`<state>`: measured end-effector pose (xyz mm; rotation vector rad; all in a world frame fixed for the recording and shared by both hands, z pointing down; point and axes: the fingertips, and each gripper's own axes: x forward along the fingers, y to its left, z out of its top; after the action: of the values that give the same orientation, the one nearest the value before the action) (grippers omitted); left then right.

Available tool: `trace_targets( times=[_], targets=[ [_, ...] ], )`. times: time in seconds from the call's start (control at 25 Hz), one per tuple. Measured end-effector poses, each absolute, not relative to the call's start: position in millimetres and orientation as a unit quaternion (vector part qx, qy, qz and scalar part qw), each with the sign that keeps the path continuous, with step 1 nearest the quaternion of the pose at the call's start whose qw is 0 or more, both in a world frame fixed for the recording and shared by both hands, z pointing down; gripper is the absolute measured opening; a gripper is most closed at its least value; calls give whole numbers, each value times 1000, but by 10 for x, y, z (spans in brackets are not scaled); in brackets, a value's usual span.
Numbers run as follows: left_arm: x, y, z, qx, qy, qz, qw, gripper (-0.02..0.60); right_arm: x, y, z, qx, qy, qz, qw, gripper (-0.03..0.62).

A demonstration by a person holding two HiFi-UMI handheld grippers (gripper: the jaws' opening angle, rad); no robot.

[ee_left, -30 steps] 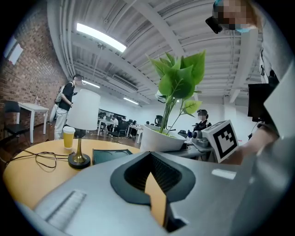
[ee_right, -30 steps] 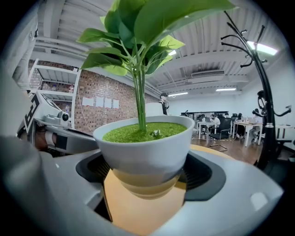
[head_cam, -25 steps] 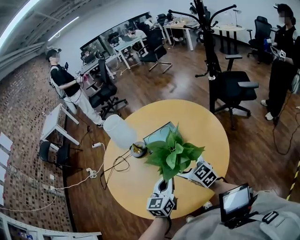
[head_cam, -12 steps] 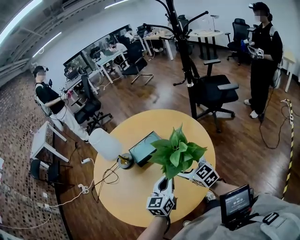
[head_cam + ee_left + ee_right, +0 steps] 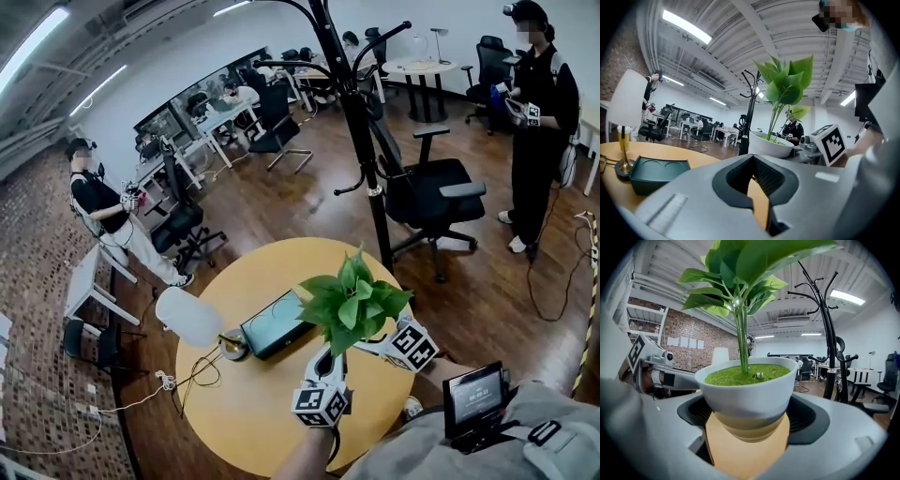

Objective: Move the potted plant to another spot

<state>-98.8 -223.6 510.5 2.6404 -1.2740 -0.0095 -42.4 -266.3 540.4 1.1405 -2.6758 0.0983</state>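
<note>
The potted plant (image 5: pixel 352 305), green leaves in a white bowl-shaped pot (image 5: pixel 745 390), hangs just over the round yellow table (image 5: pixel 234 412). My right gripper (image 5: pixel 370 347) comes in from the right, its wide-spread jaws shut on the pot's sides (image 5: pixel 747 427). My left gripper (image 5: pixel 328 361) points at the plant from the near side. It holds nothing, and a narrow strip of table shows between its jaws (image 5: pixel 759 206). The left gripper view has the pot (image 5: pixel 768 144) ahead and to the right, apart from the jaws.
A lamp (image 5: pixel 187 317) with a white shade and a dark green tray (image 5: pixel 275 323) stand on the table's left part, with a cable (image 5: pixel 202 366) beside them. Beyond the table are a black coat rack (image 5: pixel 361 141), an office chair (image 5: pixel 427 192) and people standing.
Both grippers and the plant have moved right across the table, away from the tray and lamp. The right gripper's hold on the pot is unchanged.
</note>
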Motion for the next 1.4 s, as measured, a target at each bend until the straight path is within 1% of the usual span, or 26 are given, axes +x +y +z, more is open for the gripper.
trace_targets(
  times=[0.16,0.36,0.44,0.68,1.0,1.2,1.4],
  targets=[
    [-910,-2307,5118,892,-439,3,105,-3,-351,-2762,5414,384,-916,36,112,476],
    [-482,-2874,5241,879,-464,16,108,-3,28,-3324,5615,358,-926,46,109,476],
    [-415,-2987,5286,874,-472,21,112,-3,81,-3440,5694,350,-929,52,112,476],
    [-632,-3413,5547,860,-494,32,124,-3,-115,-3844,5990,332,-933,62,121,476],
    [-542,-3570,5662,845,-509,59,152,-3,-98,-4022,6129,310,-938,85,129,476],
    [-624,-3801,5702,841,-511,69,162,-3,-240,-4244,6199,300,-940,90,134,476],
    [-672,-4052,5928,832,-521,83,173,-3,-321,-4491,6437,285,-944,95,137,476]
  ],
)
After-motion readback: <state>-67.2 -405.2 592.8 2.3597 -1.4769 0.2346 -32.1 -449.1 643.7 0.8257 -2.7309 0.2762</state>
